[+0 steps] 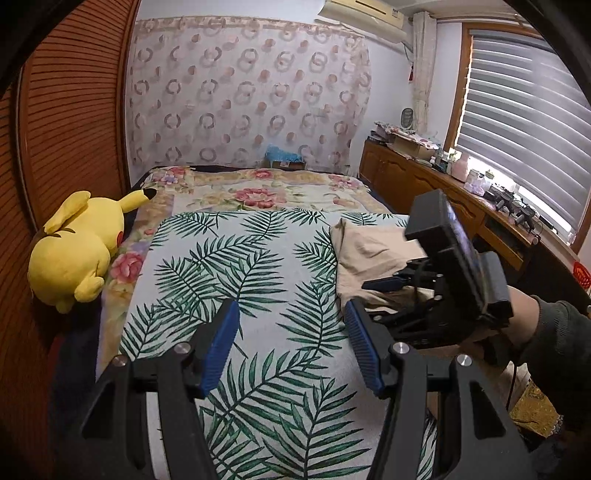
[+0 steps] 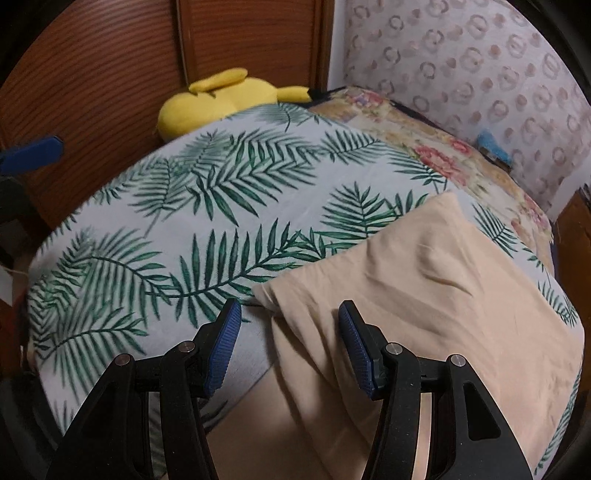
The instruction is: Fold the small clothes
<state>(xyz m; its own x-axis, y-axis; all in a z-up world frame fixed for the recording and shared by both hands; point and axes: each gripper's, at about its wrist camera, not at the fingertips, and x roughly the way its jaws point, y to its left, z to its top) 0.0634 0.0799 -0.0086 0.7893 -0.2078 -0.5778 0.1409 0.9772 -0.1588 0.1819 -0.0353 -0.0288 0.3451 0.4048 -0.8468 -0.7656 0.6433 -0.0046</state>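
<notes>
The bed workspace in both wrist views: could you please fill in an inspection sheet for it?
Surface: leaf-print sheet spread over a floral blanket on the bed.
Job's things: beige garment lying wrinkled on the sheet's right side, not gripped.
Clutter: yellow plush toy at the bed's left edge, against the wooden louvred panel.
Grippers: left gripper open over bare sheet; right gripper open, just above the garment's near edge, blue fingers apart.
Cables: a thin dark cable hangs below the right hand.
Surroundings: patterned curtain, wooden cabinet loaded with small items, window blinds, air conditioner.
</notes>
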